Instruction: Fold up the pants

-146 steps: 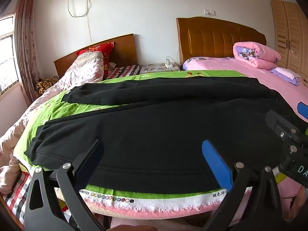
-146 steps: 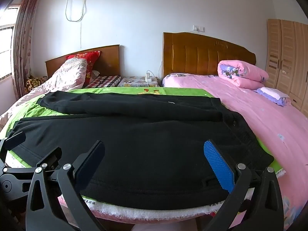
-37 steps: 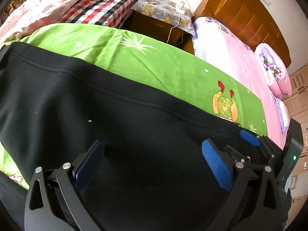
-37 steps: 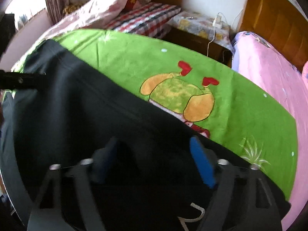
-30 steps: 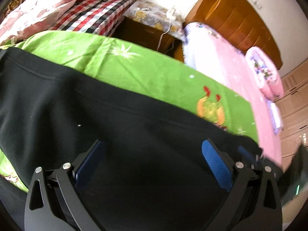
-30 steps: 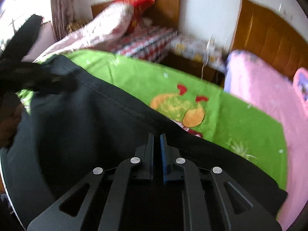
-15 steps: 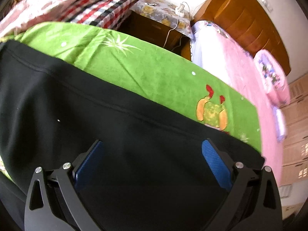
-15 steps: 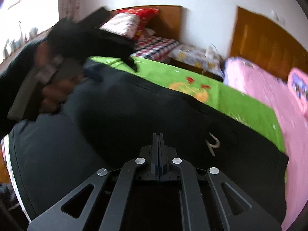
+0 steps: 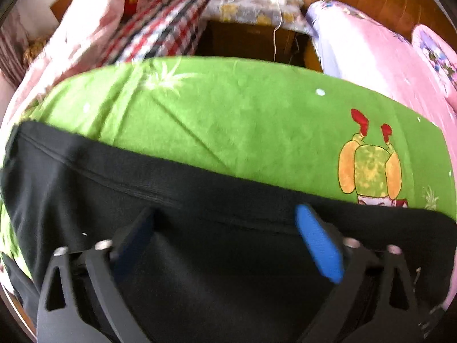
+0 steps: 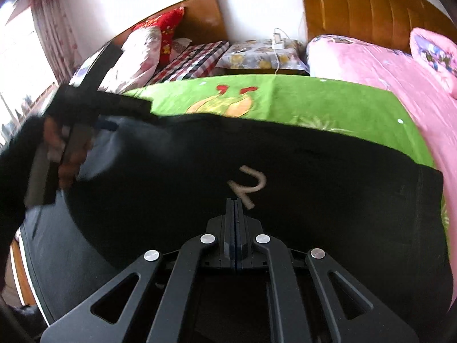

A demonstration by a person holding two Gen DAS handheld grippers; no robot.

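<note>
The black pants (image 9: 200,200) lie spread on a green cartoon-print sheet (image 9: 228,120). My left gripper (image 9: 225,228) is open, low over the cloth near its far hem, with the blue pads (image 9: 317,243) on either side of the fabric. In the right wrist view the pants (image 10: 314,171) fill the middle, with a pale drawstring (image 10: 248,185) on them. My right gripper (image 10: 235,203) is shut on the black fabric just in front of the drawstring. The left gripper (image 10: 105,123) and the hand holding it show at the left, blurred.
A pink bed (image 10: 400,65) with a wooden headboard lies to the right. A nightstand (image 10: 257,54) with a charger and cable stands between the beds. A checked bed (image 9: 160,31) with pillows is at the far left. A window with curtains (image 10: 51,34) is on the left.
My right gripper closed on the pants about a second ago and has drawn the cloth nearer. My left gripper stays open and has moved left along the far edge.
</note>
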